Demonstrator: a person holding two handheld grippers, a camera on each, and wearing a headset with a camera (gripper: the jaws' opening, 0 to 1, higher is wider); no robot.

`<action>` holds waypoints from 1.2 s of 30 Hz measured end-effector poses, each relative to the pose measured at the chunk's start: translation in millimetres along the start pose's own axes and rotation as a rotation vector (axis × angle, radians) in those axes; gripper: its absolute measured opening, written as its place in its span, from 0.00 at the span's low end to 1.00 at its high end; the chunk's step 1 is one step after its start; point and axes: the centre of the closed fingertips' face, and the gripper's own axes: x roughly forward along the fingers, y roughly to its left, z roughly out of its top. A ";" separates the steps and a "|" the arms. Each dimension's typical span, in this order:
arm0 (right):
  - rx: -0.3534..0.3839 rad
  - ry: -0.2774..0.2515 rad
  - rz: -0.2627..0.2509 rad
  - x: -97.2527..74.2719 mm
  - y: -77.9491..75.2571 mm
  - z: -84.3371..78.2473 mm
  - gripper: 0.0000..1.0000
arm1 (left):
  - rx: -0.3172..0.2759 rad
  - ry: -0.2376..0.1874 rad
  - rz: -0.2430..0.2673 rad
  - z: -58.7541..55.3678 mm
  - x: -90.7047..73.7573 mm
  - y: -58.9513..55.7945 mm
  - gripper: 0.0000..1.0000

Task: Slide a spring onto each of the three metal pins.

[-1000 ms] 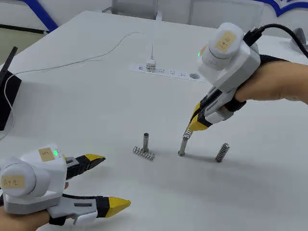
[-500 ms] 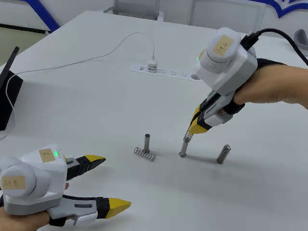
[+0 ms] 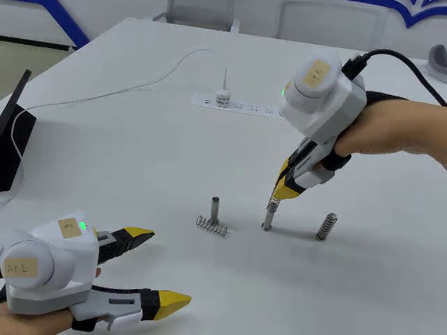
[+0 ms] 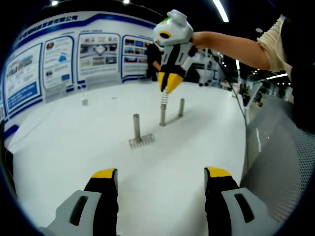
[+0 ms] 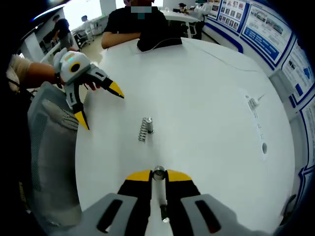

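Three metal pins stand upright on the white table. The left pin (image 3: 214, 209) is bare, with a loose spring (image 3: 210, 225) lying at its foot. The right pin (image 3: 326, 227) wears a spring. My right gripper (image 3: 285, 192) is shut on a spring (image 3: 272, 205) threaded over the top of the middle pin (image 3: 267, 220); its shut tips (image 5: 158, 175) pinch that spring head-on. My left gripper (image 3: 162, 267) rests open at the near left, holding nothing, its fingers (image 4: 104, 175) wide apart facing the pins (image 4: 136, 127).
A white power strip (image 3: 241, 106) with a plug and a thin cable lies behind the pins. A black object (image 3: 10, 143) sits at the table's left edge. A person (image 5: 140, 24) sits at the far side, and a mesh chair (image 5: 49, 147) stands beside the table.
The right gripper has come down a little, sliding its spring lower on the middle pin. The left gripper has stayed open in place.
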 end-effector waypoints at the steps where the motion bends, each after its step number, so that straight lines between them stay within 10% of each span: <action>1: 0.002 0.001 0.002 0.7 0.0 -0.1 0.12 | 0.001 0.001 0.000 -0.1 0.0 -0.2 0.72; 36: 0.014 0.036 0.016 24.2 -1.4 -8.9 0.12 | -0.006 0.003 0.000 -2.7 1.3 0.0 0.72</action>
